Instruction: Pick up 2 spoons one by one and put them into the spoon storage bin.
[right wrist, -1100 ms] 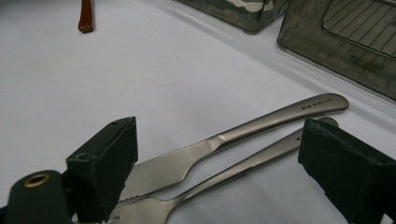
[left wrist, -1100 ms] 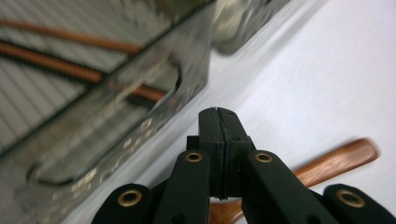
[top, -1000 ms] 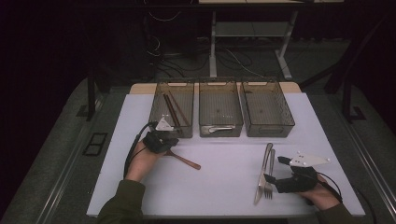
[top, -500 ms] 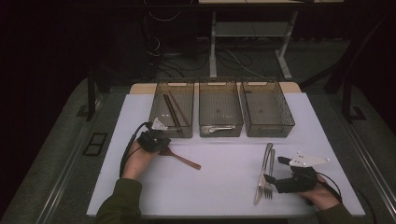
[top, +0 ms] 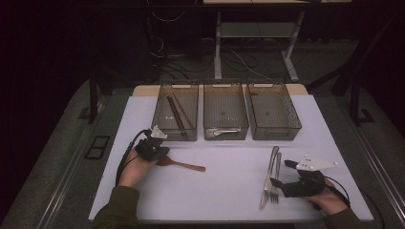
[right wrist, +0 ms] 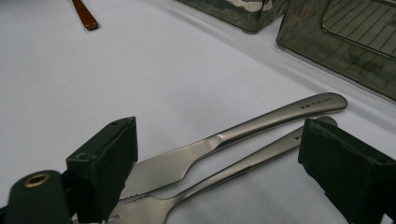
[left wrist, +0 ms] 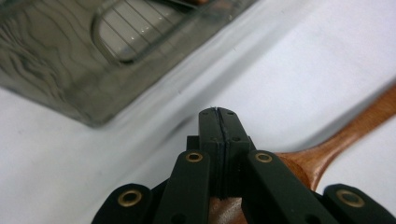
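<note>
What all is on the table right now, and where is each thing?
Bins: three, smoky clear plastic, in a row at the table's far edge.
Chopsticks: a pair, dark brown, in the left bin.
Spoon: one, silver, in the middle bin.
Wooden spoon: one, reddish brown, on the white table, bowl end under the left hand-held gripper.
Knife: one, silver, near right.
Fork: one, silver, beside the knife.
Left hand-held gripper: black, jaws closed together above the spoon's bowl.
Right hand-held gripper: black, jaws open around knife and fork.
</note>
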A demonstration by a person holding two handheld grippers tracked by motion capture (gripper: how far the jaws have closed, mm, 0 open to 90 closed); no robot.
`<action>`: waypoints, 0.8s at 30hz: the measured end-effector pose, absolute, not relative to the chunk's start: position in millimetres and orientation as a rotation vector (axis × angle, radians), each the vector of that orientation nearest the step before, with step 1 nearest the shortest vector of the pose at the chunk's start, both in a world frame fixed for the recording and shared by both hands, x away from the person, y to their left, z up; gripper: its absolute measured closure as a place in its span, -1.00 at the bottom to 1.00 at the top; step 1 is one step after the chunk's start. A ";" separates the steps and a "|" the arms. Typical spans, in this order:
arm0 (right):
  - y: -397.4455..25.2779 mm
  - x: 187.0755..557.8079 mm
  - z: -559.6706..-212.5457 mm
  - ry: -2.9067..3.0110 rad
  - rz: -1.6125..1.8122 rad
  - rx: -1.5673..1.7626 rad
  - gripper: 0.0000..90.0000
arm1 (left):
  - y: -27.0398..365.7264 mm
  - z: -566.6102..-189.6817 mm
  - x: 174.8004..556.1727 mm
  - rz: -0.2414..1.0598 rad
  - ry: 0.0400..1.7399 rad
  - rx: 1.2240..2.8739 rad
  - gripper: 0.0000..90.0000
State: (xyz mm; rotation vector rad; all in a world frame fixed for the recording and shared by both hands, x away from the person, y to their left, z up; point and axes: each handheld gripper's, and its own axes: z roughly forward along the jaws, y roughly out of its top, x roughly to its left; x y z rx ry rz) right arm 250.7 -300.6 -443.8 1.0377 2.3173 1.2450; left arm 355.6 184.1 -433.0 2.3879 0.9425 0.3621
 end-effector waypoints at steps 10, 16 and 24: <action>-300.3 250.4 -443.4 2.316 1.245 1.038 -0.74 | 192.4 -432.7 325.9 0.301 0.920 2.381 0.97; -299.2 250.2 -443.7 2.321 1.243 1.036 -0.74 | 195.4 -429.7 317.9 0.272 0.920 2.322 0.91; -300.4 250.1 -443.6 2.319 1.243 1.035 -0.74 | 204.5 -418.7 305.2 0.214 0.903 2.147 0.32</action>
